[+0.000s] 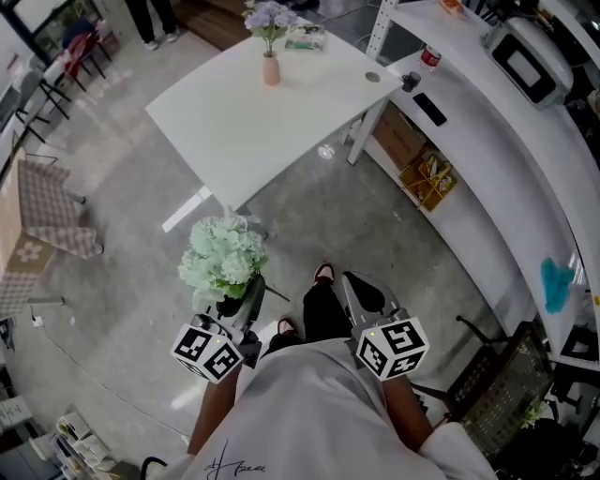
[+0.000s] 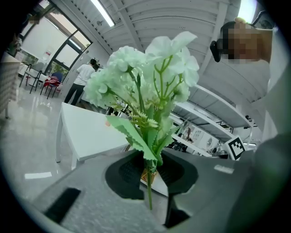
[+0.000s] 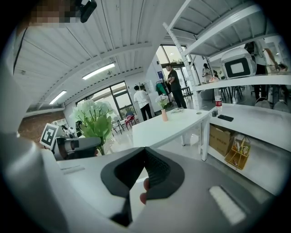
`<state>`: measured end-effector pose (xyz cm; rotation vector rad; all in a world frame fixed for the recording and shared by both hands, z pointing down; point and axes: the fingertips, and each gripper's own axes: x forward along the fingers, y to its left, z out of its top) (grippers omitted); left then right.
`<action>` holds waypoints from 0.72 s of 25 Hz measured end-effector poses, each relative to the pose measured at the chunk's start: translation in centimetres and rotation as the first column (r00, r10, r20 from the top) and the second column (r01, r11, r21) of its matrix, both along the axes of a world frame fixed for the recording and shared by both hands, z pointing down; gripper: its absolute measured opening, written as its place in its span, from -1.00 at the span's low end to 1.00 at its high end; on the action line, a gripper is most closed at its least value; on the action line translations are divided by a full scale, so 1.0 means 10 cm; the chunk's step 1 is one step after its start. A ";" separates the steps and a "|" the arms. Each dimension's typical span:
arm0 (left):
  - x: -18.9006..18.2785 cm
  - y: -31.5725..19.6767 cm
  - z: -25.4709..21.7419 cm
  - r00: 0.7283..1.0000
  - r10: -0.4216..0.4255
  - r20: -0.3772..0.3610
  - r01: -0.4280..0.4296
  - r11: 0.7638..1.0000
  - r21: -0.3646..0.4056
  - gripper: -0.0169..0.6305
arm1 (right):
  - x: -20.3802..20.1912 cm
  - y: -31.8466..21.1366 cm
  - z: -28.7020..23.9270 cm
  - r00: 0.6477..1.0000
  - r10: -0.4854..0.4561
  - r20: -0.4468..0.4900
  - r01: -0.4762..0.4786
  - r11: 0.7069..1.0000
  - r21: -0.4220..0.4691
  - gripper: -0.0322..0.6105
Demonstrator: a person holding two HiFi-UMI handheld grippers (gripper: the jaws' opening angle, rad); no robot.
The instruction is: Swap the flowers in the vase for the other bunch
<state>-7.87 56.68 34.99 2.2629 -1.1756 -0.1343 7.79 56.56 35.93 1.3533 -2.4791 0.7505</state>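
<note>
**White table** (image 1: 234,131): stood on a grey floor; taken here as the reference for all places.

**Vase** (image 1: 271,71): small and pinkish, upright on the table near its far edge. It held purple flowers (image 1: 269,16). It also showed small in the right gripper view (image 3: 163,115).

**Pale green bunch** (image 1: 223,257): the other flowers, with white-green heads and toothed leaves. The bunch was off the table, out over the floor beyond its near corner, and well apart from the vase. It stood nearly upright (image 2: 145,86).

**Left gripper** (image 1: 242,302): was short of the table's near corner. Its jaws were pinching the stems of the pale green bunch, with a thin green stem running down between the pads (image 2: 150,169).

**Right gripper** (image 1: 356,283): was beside the left gripper, equally short of the table. Its jaws were pressed together with nothing between them (image 3: 144,169).

**White counter** (image 1: 487,141): was long and ran along the table's right side. A red-topped can (image 1: 430,57) stood on it close to the table's right corner.

**Cardboard box** (image 1: 397,138): sat under the counter, just right of the table's leg.
</note>
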 end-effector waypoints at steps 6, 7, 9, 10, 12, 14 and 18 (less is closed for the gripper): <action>0.16 -0.45 0.04 1.000 -0.001 0.004 0.001 1.000 -0.021 -0.71 | 0.16 -0.41 0.05 1.000 -0.004 0.006 0.005 1.000 -0.016 -0.88; 0.18 -0.52 0.04 1.000 0.001 0.004 -0.001 1.000 -0.024 -0.71 | 0.18 -0.48 0.05 1.000 -0.006 0.007 0.006 1.000 -0.017 -0.88; 0.22 -0.65 0.03 1.000 0.001 0.004 -0.001 1.000 -0.028 -0.71 | 0.20 -0.61 0.03 1.000 -0.007 0.013 0.007 1.000 -0.015 -0.88; 0.23 -0.71 0.04 1.000 0.000 0.004 0.000 1.000 -0.030 -0.71 | 0.21 -0.66 0.02 1.000 -0.007 0.016 0.007 1.000 -0.014 -0.88; 0.28 -0.83 0.04 1.000 -0.001 0.007 0.001 0.999 -0.034 -0.71 | 0.25 -0.76 0.02 1.000 -0.005 0.021 0.006 1.000 -0.015 -0.88; 0.35 -0.93 0.05 1.000 0.002 0.009 -0.001 0.999 -0.039 -0.71 | 0.30 -0.86 0.04 1.000 -0.007 0.024 0.008 1.000 -0.020 -0.88; 0.50 -1.16 0.04 1.000 0.005 0.013 -0.004 0.999 -0.040 -0.71 | 0.39 -1.09 0.04 0.999 -0.020 0.033 0.021 1.000 -0.017 -0.88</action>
